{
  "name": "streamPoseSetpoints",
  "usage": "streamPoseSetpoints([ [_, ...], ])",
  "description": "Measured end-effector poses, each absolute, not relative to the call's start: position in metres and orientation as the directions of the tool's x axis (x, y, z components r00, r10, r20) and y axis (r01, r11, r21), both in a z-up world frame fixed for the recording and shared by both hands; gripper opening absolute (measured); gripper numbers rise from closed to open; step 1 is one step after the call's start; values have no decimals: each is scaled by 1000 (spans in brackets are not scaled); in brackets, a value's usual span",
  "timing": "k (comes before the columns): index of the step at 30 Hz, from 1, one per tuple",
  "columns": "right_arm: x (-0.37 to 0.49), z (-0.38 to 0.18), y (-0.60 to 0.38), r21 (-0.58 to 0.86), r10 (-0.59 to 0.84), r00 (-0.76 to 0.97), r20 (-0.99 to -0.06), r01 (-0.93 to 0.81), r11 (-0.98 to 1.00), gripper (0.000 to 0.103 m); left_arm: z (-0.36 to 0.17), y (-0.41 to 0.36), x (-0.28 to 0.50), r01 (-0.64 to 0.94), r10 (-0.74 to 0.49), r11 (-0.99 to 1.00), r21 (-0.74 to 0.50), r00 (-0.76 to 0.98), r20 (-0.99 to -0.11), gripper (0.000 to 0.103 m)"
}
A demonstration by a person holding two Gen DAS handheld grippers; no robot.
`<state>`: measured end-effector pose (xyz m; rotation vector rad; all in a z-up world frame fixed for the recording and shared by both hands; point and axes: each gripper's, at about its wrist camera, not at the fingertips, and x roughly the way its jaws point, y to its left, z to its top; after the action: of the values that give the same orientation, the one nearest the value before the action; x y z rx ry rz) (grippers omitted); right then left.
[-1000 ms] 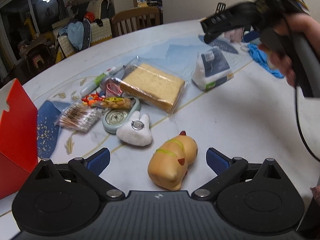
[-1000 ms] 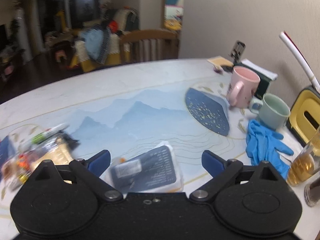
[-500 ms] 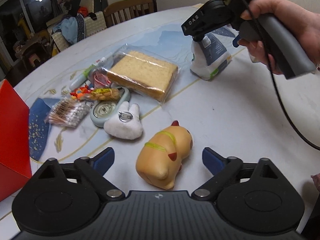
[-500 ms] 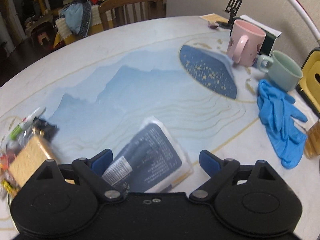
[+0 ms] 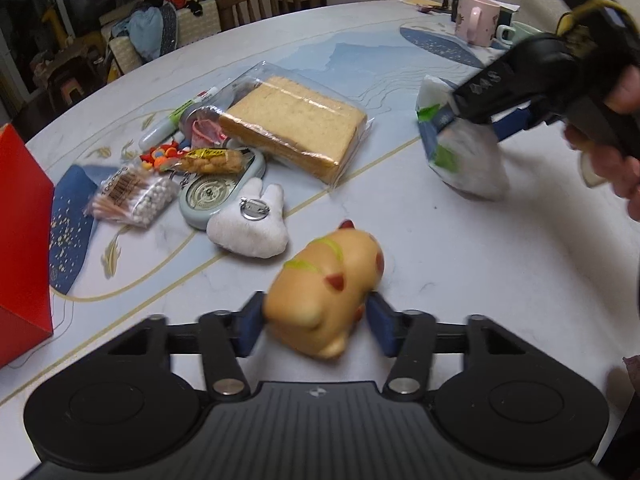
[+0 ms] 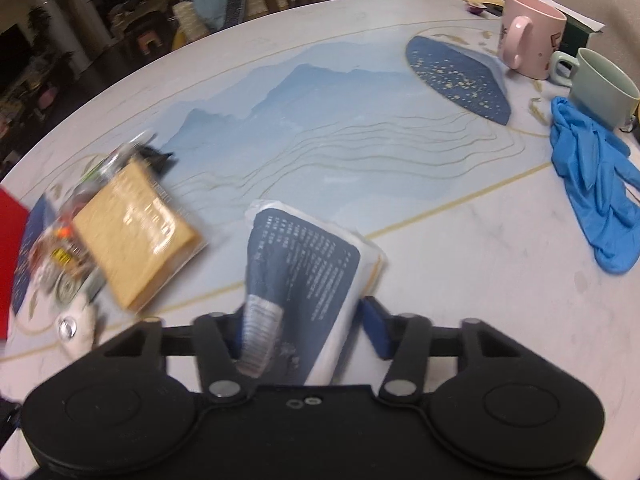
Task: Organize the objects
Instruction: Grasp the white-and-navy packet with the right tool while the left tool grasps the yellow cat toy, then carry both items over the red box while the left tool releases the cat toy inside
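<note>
While both grips look set, sorting has barely begun: nothing appears placed anywhere yet. Red box [image 5: 22,240] at 9 o'clock on the tabletop [image 5: 500,280] is my guess for the destination. Biscuit pack [image 5: 296,126] sits at 12, untouched. Right gripper [image 6: 308,332] is closed around the tissue pack [image 6: 308,264], tilted up off the surface. Left gripper [image 5: 314,326] is clamped on the squishy toy [image 5: 326,292] at 6. Plush charm [image 5: 250,226], cotton swabs [image 5: 134,196] and small clutter at 10–11 remain, crowding the route to the box.
</note>
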<state>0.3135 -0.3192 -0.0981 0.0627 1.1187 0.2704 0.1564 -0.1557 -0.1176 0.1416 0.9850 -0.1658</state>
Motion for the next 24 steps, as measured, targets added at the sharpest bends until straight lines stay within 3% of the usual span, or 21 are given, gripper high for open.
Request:
streamPoseSetpoints([
  [8,287,-84,-325,179,270,423,-865,-243,953,27,-113,-144,152,126,-73,992,-6,536,-841,48],
  [24,254,-26,-279,253,431,395,-812,-428,868,26,-55,-91,122,-51,-23,996,-71,633,-774,48],
])
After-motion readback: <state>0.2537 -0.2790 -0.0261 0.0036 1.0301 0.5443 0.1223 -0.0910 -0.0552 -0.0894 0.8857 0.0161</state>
